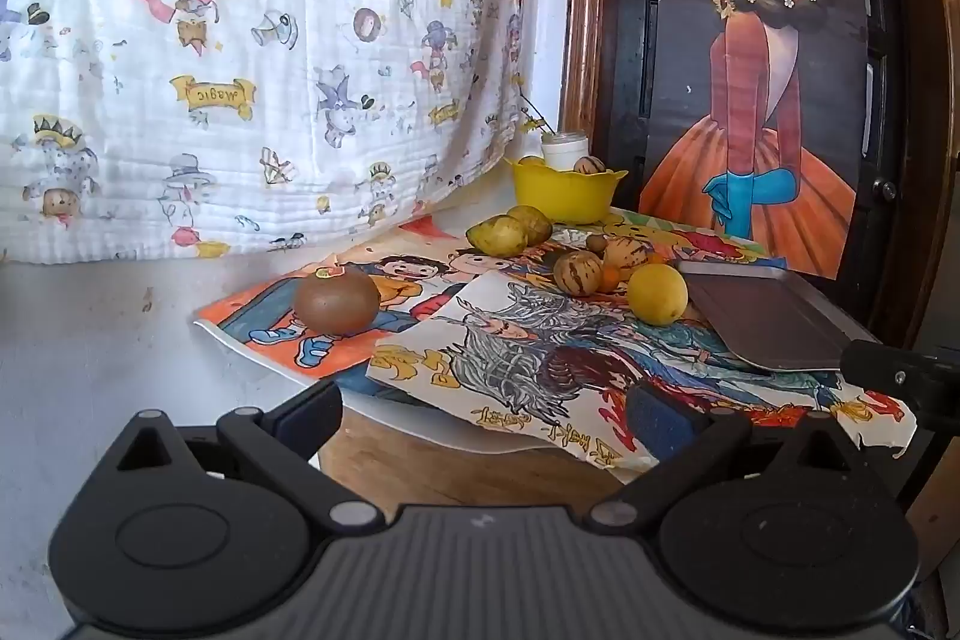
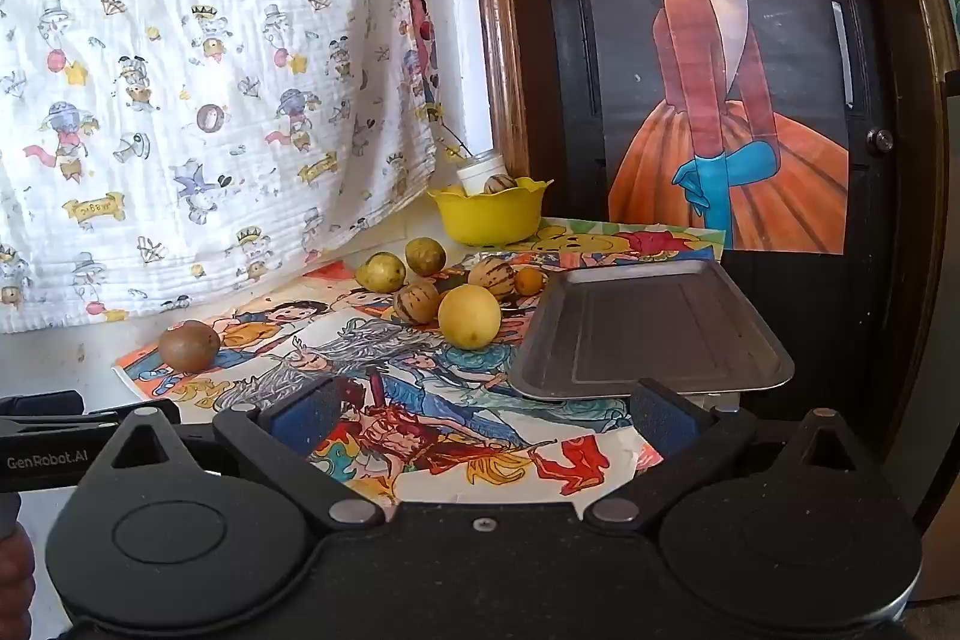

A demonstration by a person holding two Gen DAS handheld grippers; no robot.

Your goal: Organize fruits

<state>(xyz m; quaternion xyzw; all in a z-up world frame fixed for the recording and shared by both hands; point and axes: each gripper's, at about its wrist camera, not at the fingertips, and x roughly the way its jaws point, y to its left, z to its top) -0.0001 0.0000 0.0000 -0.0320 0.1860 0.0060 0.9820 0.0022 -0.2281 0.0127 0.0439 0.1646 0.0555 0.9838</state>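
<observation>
Across the table: loose fruit lies on coloured drawings spread over the table [image 2: 54, 370], and none of it is in the tray yet.
Lemon: the yellow lemon [image 2: 469, 316] sits mid-frame in the right view, just beside the tray's left edge; firm and round, likely to roll, so best held across its widest middle.
Brown fruit: the round brown fruit [image 1: 336, 301] lies alone, left of centre in the left view, well apart from the rest; it looks smooth and fairly heavy, so a grip across the middle seems safest.
Striped fruits: one striped fruit [image 2: 416, 302] touches the lemon's left side, another [image 2: 491, 276] sits behind it; both are small, hard-looking and crowded, so the pads may nudge the neighbours.
Green pears: the pear [image 2: 380, 272] and a round green fruit [image 2: 425, 255] lie further up, toward the bowl; the pear's skin may bruise under a hard squeeze.
Small orange fruit: the tiny orange fruit [image 2: 528, 280] sits by the tray's far corner; light and easily squashed.
Bowl: the yellow bowl [image 2: 489, 214] holds another striped fruit, upper centre.
Tray: the metal tray [image 2: 648, 328] lies bare at right, its near edge just beyond the right tool.
Left tool: the left tool [image 1: 480, 412] hangs with fingers wide apart, gripping nothing.
Right tool: the right tool [image 2: 480, 409] also stands fully spread and empty.
</observation>
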